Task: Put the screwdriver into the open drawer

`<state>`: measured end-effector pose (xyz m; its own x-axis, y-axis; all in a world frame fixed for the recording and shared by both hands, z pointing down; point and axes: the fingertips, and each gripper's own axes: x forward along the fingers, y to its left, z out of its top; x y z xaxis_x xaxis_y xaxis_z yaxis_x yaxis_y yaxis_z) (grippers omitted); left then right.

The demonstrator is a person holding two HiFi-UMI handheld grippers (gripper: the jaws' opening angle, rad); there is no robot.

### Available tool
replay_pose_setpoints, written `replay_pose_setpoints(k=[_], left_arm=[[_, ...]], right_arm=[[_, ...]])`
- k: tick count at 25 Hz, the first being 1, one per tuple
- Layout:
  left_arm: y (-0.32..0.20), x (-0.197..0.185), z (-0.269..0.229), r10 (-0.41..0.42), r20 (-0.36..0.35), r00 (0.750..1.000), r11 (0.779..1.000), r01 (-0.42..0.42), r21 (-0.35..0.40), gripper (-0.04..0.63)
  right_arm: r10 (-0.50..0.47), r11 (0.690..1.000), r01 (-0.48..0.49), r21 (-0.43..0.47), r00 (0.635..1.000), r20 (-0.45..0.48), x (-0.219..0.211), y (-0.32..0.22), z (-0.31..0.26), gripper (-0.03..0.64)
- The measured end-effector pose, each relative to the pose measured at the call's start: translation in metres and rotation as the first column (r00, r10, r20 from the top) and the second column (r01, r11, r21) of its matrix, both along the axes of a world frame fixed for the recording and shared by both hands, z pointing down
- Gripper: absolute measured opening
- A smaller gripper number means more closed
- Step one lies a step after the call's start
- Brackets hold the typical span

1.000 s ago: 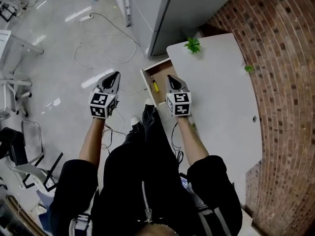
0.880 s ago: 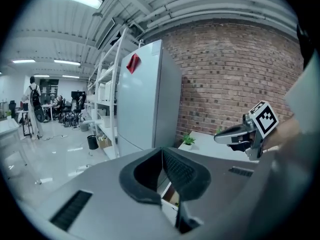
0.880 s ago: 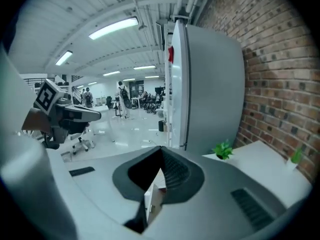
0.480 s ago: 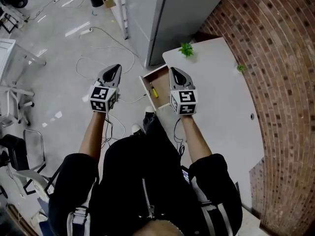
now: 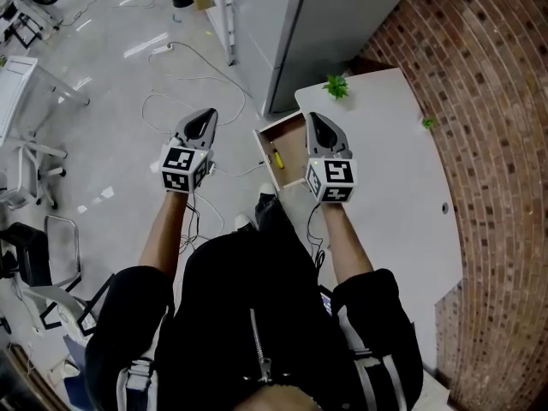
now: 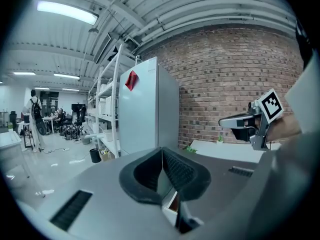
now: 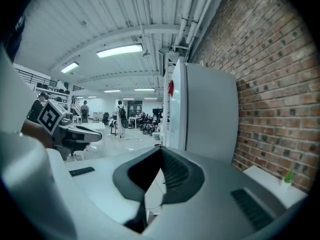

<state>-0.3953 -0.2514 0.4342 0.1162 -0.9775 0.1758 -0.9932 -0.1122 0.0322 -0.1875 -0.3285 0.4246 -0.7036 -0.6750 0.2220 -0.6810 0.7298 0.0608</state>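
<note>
The screwdriver [image 5: 276,157], with a yellow handle, lies inside the open wooden drawer [image 5: 291,135] at the white table's left edge. My right gripper [image 5: 318,125] hangs above the drawer's right side, shut and holding nothing; in its own view the right gripper [image 7: 161,153] shows its pads pressed together. My left gripper [image 5: 203,122] is out over the floor to the left of the drawer, also shut and empty, and the left gripper [image 6: 162,151] points toward the grey cabinet. In the left gripper view the right gripper [image 6: 241,123] shows level beside it.
The white table [image 5: 390,178] runs along a curved brick wall [image 5: 488,101], with a small green plant [image 5: 336,86] at its far end. A tall grey cabinet [image 5: 317,24] stands behind the drawer. Cables [image 5: 184,101] trail over the floor; chairs [image 5: 34,255] stand at the left.
Both grippers have risen toward the head camera, the right one more, and now point nearly level. The screwdriver stays in the drawer.
</note>
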Motion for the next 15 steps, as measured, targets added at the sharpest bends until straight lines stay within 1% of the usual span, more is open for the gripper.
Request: replay_pose_setpoints(k=[8,15], left_arm=[[0.002,-0.002,0.005,-0.010,-0.008,1.000,1.000,0.010,-0.005,0.026],[-0.004,-0.003,0.009,-0.014,-0.013,1.000,1.000,0.014,-0.012,0.026]], right_arm=[[0.002,1.000,-0.002,-0.013,1.000,0.008,-0.002,0.001,0.006,0.008],[-0.004,1.000,0.004,-0.014,1.000,-0.007,-0.003,-0.003,0.011,0.008]])
